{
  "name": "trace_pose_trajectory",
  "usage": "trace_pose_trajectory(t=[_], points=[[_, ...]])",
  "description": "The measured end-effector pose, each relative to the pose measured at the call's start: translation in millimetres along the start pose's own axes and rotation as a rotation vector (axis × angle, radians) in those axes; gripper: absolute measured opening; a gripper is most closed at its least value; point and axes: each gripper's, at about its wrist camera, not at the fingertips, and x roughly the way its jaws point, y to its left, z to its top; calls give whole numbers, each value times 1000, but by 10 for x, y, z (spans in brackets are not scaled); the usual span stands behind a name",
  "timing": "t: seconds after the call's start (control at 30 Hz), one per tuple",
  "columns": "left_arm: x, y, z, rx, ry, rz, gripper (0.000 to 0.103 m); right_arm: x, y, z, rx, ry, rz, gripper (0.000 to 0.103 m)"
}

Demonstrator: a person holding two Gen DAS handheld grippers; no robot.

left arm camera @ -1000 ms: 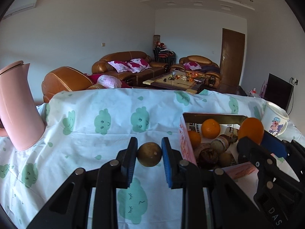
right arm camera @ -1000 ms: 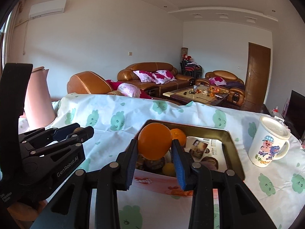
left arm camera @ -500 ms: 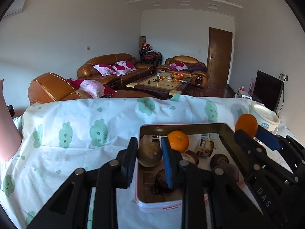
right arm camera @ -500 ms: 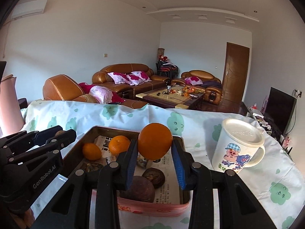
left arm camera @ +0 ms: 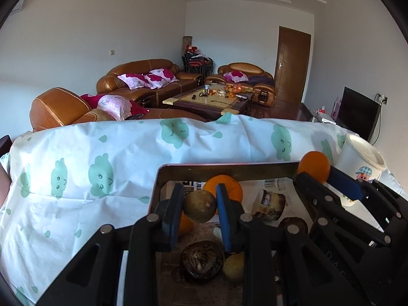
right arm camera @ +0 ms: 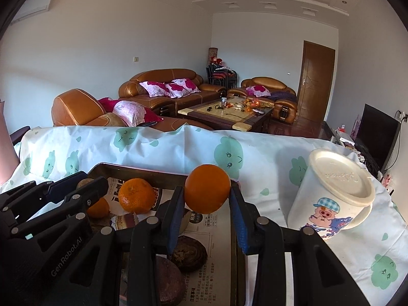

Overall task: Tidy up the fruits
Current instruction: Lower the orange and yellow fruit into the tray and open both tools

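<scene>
Gripping a small brownish-green fruit (left arm camera: 200, 206), the left gripper (left arm camera: 199, 213) hangs over the metal tray (left arm camera: 229, 170), its two blue pads pressed to the fruit's sides at the centre of the left wrist view. The right gripper (right arm camera: 206, 205) is closed on an orange (right arm camera: 207, 188) at the middle of its own view, above the tray's right rim (right arm camera: 142, 171).

Looking from the left wrist, you see down into the tray's near end: a dark wrinkled fruit (left arm camera: 202, 258) at lower centre with a yellowish fruit (left arm camera: 234, 266) just beside it, and another orange (left arm camera: 224, 186) behind the held fruit. Here the right gripper shows only from the side, at the right of the frame.

From the right wrist comes what the other barely catches: the lidded cartoon mug (right arm camera: 332, 191) stands whole at the right, on the cloud-print tablecloth (right arm camera: 178, 145) just beside the tray. Newspaper lining (right arm camera: 204, 232) shows under the fruit, and a loose mandarin (right arm camera: 136, 195) sits left of centre. The left gripper fills the lower left.
</scene>
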Motion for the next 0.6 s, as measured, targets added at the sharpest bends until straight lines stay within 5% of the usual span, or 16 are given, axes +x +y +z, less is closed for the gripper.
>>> trace_pose_trajectory(t=[0.6], points=[[62,43,-19,-24,52,-8,30,181,-52,-26,32,116,252,41]])
